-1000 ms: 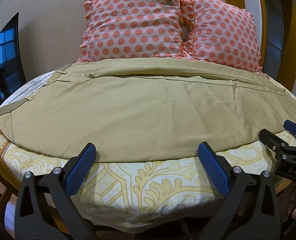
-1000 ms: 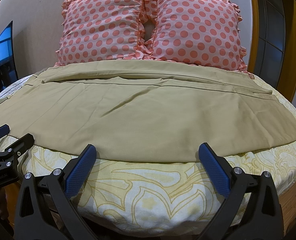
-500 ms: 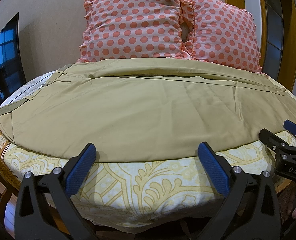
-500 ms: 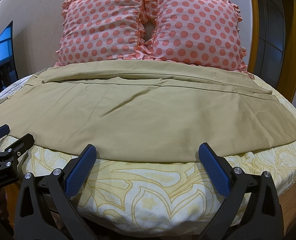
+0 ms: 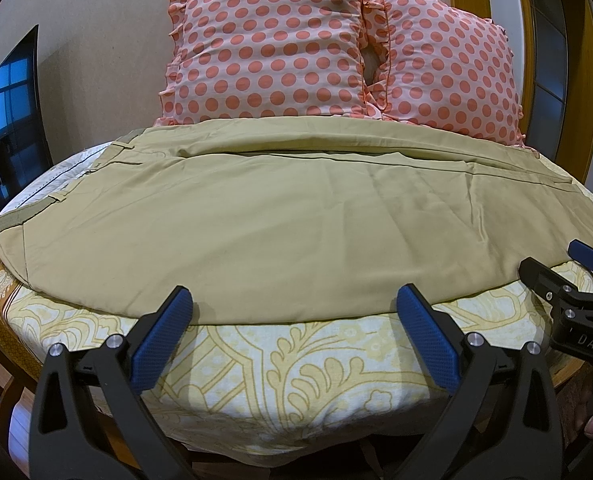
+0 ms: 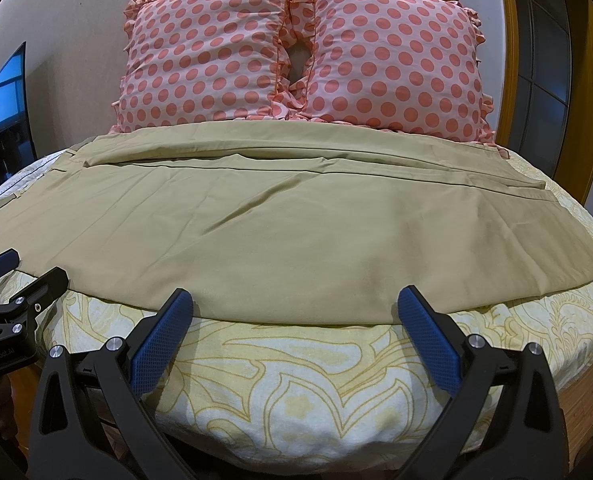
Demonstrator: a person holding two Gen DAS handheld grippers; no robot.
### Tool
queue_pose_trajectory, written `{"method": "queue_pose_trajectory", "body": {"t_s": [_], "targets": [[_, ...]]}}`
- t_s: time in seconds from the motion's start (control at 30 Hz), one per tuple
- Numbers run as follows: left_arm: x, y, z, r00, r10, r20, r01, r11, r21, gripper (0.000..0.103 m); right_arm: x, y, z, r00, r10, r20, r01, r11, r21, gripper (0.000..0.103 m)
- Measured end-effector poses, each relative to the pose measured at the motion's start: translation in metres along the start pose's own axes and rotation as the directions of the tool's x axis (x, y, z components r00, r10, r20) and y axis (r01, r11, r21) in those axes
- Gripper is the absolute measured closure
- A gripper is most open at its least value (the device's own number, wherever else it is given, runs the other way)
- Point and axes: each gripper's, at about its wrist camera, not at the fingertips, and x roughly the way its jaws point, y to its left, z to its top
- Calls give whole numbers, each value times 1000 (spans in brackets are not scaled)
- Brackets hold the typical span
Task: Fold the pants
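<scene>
Your work surface is a bed [image 5: 296, 364] covered in a cream sheet with a yellow leaf pattern, backed by a plain beige wall [image 5: 96, 40]. Two pink pillows with coral polka dots, the left pillow [image 5: 268, 48] and the right pillow [image 5: 448, 72], stand side by side against that wall with their ruffled edges touching. You have the tan pants [image 5: 256, 220] spread flat across the sheet, lying sideways in front of the pillows, waistband and belt loops toward the left, leg hems toward the right; the far leg edge runs just below the pillows, and a few shallow creases cross the fabric. Your left gripper [image 5: 294, 320] sits low at the near edge of the bed with its blue-padded fingers spread wide and nothing between them, the tips just short of the near edge of the pants. Your right gripper [image 6: 294, 320] is posed the same way farther toward the hem end, fingers parted and empty, tips at the fabric's near border. Each tool shows at the side of the other's view, close beside it. A dark screen [image 5: 8, 120] reflecting blue window panes stands off to the left, and a wooden door frame [image 6: 576, 120] rises on the right.
</scene>
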Motion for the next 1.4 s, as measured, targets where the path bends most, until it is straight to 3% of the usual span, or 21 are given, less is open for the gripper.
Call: {"method": "queue_pose_trajectory", "body": {"t_s": [1.07,1.2,1.3,1.4], "targets": [[0,1,1,1000,0,12,0,1000,4,2,-3,0,-2,1000,19,13,-19,1000,-10,1],[-1,1,9,1000,2,-2,-2,1000,17,2,-11,-22,24,999,40,23,-40,999,24,1],[-12,2,26,997,29,66,-31,999,21,2,-11,-54,65,997,-10,78,6,999,48,1],[-11,0,55,989,69,130,-71,997,16,2,19,-101,116,994,-85,67,77,990,115,1]]}}
